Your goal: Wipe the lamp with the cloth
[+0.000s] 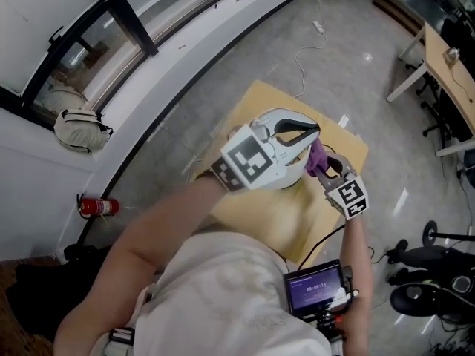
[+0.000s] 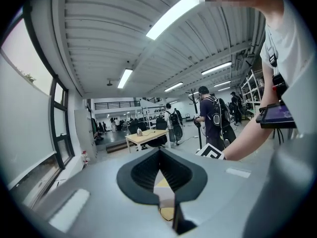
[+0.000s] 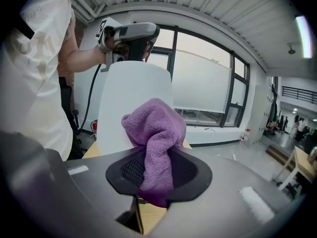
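— So, where does my lamp stand?
— Your lamp (image 3: pixel 131 100) is about midway across the yellow wooden table (image 1: pixel 249 217). It is a smooth, matte white drum with plain, nearly straight sides.
— And my right gripper?
— Your right gripper (image 1: pixel 325 169) is clamped on the cloth (image 3: pixel 154 128), a purple, nubbly terry rag. It is bunched into a soft knot that stands up out of the ribbed black pads (image 3: pixel 129 170). The cloth sits at the lamp's right side, just beside the white wall. Neither angle shows whether the two touch.
— The left one?
— Your left gripper (image 2: pixel 158 153) lies nearly level over the lamp's top, its tips drawn together. Only a thin wedge shows between its pads, with a pale sliver and a bit of yellow in it. I cannot tell whether that sliver is pinched.
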A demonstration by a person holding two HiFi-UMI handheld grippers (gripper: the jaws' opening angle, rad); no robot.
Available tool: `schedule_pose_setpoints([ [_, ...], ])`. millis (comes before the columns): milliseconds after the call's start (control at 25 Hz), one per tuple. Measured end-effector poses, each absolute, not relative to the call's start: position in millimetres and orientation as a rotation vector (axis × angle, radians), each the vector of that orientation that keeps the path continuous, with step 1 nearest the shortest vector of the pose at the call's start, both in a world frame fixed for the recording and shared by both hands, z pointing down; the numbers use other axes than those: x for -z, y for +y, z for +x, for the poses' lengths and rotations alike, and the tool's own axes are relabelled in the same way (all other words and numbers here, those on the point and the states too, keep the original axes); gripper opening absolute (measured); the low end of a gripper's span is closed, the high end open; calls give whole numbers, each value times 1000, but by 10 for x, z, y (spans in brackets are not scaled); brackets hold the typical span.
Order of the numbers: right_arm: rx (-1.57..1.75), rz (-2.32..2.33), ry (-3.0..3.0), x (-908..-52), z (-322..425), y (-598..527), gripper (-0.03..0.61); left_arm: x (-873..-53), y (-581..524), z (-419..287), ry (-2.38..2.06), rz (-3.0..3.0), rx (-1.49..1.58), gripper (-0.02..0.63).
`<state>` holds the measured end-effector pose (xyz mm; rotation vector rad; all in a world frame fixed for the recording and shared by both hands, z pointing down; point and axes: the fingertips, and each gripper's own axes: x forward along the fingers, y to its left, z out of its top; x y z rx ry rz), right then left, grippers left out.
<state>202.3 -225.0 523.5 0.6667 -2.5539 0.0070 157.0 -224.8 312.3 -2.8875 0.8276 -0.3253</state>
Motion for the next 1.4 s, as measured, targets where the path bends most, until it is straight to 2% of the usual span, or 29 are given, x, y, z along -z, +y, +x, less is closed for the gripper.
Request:
schedule_pose_setpoints([
  [240, -56, 703, -2509, -5330, 2064, -2197, 118, -2900, -2221, 1794, 741, -2878, 261, 1],
  [680, -80, 687, -2301, -5776, 2176, -2004, 120, -2925, -2148, 1777, 693, -2868, 270, 2],
  [1040, -116, 1013, -2397, -5117, 2607, -2398, 118, -2972, -2129, 1653, 714, -2849, 304, 2],
  [1400, -60, 965, -2708, -4026, 2158, -2495, 120, -2998, -2286, 1283, 845, -2839, 355, 1],
])
